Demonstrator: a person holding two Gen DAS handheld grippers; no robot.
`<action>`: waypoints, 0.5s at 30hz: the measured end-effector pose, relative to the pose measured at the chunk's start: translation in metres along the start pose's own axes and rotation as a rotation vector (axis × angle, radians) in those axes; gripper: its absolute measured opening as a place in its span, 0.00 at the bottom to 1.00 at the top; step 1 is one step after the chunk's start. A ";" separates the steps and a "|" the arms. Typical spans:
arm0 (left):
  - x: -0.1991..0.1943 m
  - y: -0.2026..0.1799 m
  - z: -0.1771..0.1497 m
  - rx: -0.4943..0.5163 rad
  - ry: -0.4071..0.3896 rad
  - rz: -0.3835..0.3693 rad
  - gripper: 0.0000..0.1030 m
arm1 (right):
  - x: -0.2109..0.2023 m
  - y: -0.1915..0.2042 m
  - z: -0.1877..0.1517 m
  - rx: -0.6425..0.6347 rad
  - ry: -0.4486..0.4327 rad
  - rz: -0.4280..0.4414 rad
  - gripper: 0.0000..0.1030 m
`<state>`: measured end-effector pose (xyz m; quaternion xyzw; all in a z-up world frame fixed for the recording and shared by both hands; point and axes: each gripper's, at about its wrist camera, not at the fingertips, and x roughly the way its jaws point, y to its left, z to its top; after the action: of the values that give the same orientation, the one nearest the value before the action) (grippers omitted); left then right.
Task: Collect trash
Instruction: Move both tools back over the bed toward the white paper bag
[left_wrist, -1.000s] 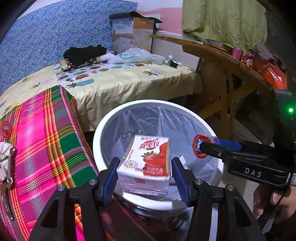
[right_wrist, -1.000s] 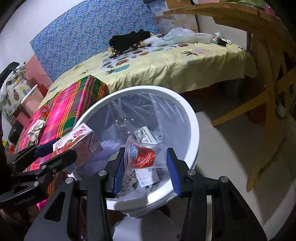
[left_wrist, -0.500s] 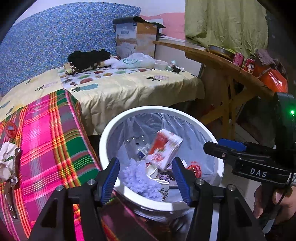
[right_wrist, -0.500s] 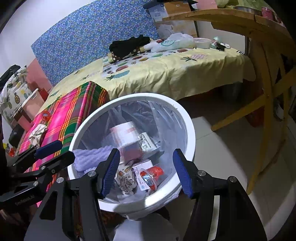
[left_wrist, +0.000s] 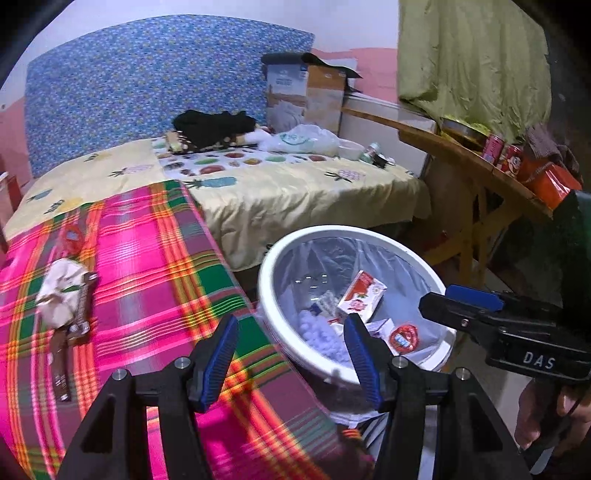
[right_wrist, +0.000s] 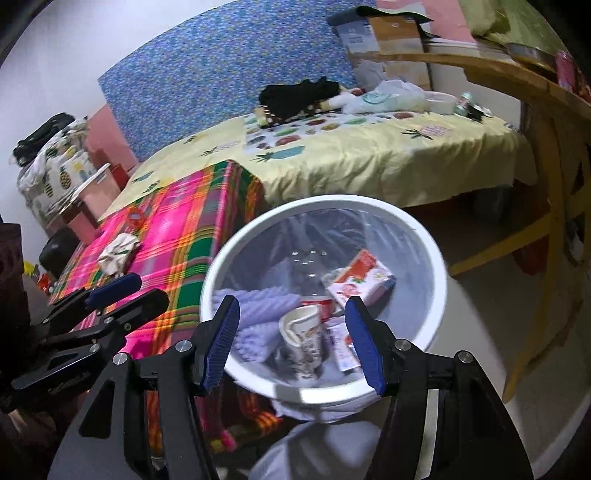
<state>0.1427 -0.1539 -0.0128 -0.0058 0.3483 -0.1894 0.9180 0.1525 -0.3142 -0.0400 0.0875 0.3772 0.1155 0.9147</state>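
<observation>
A white bin (left_wrist: 275, 258) (right_wrist: 369, 203) with a clear liner stands beside the plaid-covered table (left_wrist: 147, 258). In it lie a strawberry milk carton (left_wrist: 360, 295) (right_wrist: 360, 277), a red-lidded cup (left_wrist: 404, 336), a paper cup (right_wrist: 304, 334) and a lilac cloth (right_wrist: 258, 314). My left gripper (left_wrist: 290, 354) is open and empty over the table edge beside the bin. My right gripper (right_wrist: 291, 341) is open and empty above the bin's near rim. On the table lie a crumpled paper wad (left_wrist: 59, 295) (right_wrist: 116, 253), a red lid (left_wrist: 72, 234) (right_wrist: 135, 216) and a brown wrapper (left_wrist: 79, 314).
A bed with a yellow fruit-print sheet (left_wrist: 277, 184) lies behind, holding black clothes (left_wrist: 214, 125) and a plastic bag (left_wrist: 306, 140). A wooden table (left_wrist: 480, 177) with red cans stands at the right. A cardboard box (left_wrist: 306, 92) stands at the back.
Both grippers opened and dropped their loads: the milk carton and the red-lidded cup fell into the bin. My left gripper then swung left over the plaid table.
</observation>
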 end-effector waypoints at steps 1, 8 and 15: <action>-0.004 0.003 -0.002 -0.007 -0.004 0.010 0.57 | -0.001 0.004 0.000 -0.008 -0.001 0.005 0.59; -0.024 0.029 -0.018 -0.062 -0.012 0.082 0.57 | 0.004 0.026 -0.002 -0.057 0.005 0.049 0.59; -0.042 0.050 -0.030 -0.096 -0.023 0.142 0.57 | 0.004 0.046 -0.006 -0.088 0.005 0.070 0.59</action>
<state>0.1118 -0.0889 -0.0155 -0.0273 0.3459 -0.1067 0.9318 0.1446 -0.2687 -0.0357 0.0600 0.3707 0.1641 0.9122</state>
